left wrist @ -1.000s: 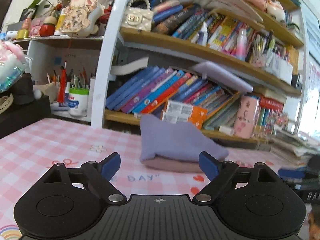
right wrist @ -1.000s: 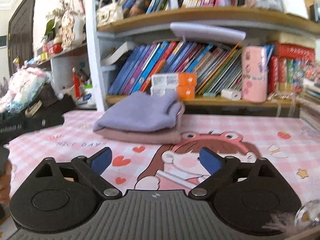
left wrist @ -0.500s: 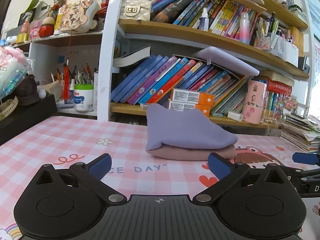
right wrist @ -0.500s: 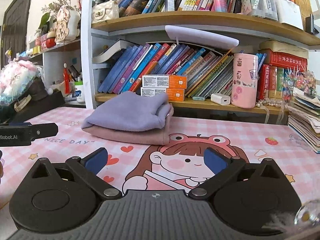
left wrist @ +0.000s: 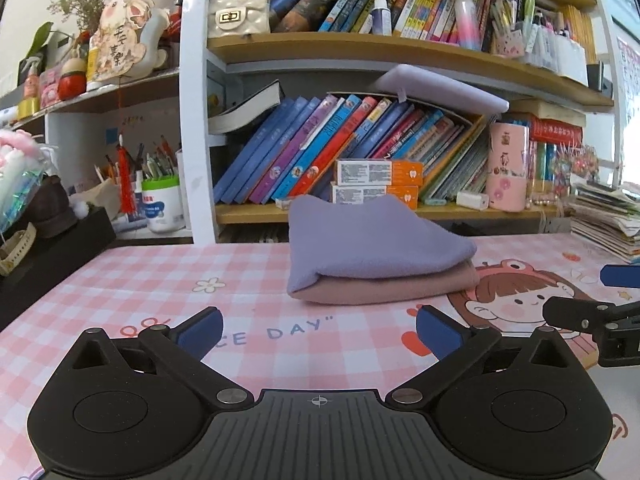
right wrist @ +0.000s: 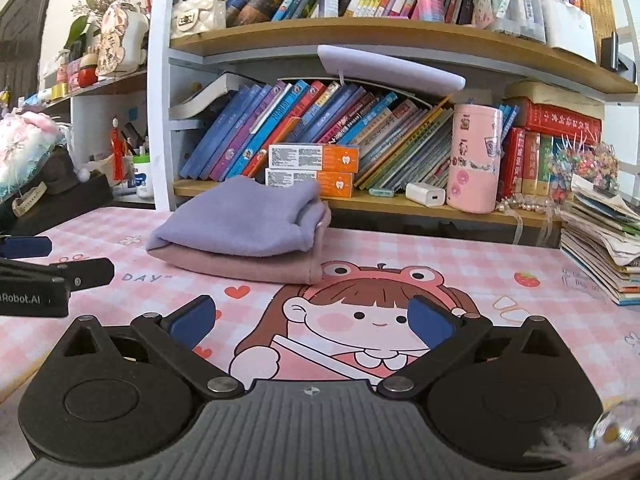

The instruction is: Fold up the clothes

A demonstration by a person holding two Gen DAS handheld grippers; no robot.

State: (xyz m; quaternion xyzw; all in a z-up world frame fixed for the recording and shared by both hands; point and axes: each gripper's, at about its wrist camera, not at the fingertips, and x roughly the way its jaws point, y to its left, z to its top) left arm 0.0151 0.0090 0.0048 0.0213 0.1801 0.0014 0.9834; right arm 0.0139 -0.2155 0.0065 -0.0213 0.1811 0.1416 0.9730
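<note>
A folded lilac garment lies on top of a folded dusty-pink garment, stacked on the pink checked table mat near the bookshelf. In the right wrist view the same lilac garment rests on the pink garment. My left gripper hovers short of the stack, jaws wide open, nothing between them. My right gripper is open too, over the cartoon girl print, to the right of the stack. Each gripper shows at the edge of the other's view: the right gripper and the left gripper.
A bookshelf packed with books stands right behind the stack, with orange boxes and a pink tin on its lower board. A pile of magazines sits at the right table edge. Black box with plush items at left.
Both views have levelled out and the left gripper's jaws have spread wider. The stack sits a little farther from both grippers, and each gripper now shows in the other's view.
</note>
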